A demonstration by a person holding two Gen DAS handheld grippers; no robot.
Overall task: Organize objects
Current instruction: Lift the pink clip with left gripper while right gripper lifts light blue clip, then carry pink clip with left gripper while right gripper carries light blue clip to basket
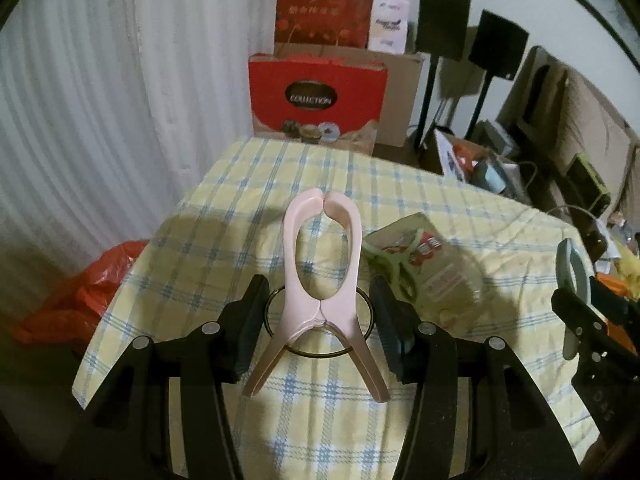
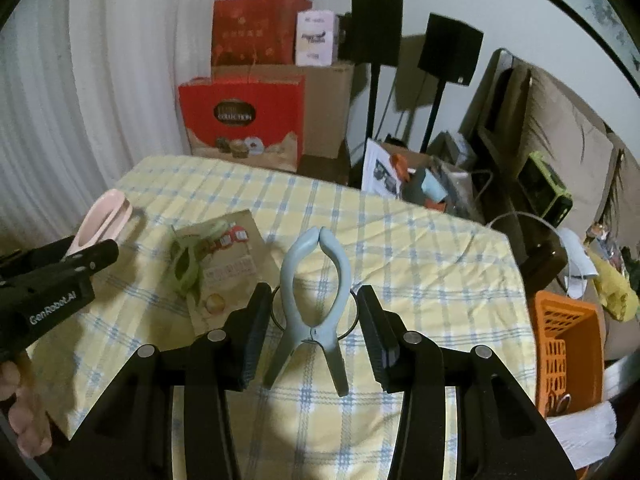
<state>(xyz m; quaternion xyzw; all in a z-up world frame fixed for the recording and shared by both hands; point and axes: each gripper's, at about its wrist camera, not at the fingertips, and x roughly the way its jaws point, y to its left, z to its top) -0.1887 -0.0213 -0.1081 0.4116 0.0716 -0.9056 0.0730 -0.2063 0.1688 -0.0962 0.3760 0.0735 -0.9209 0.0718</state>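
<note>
Left gripper (image 1: 316,332) clamps pink clothes peg (image 1: 320,280); right gripper (image 2: 314,330) clamps blue peg (image 2: 312,304), both above the checked tablecloth (image 1: 400,200). Judgement: keep squeeze even, pegs centred, carry clear of snack packet (image 2: 228,268).

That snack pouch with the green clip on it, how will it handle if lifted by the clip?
Probably floppy: the pouch lies flat and wrinkled on the tablecloth, so it would likely dangle. It looks thin, so probably light. The green clip grips one edge; glossy film might slip free.
</note>
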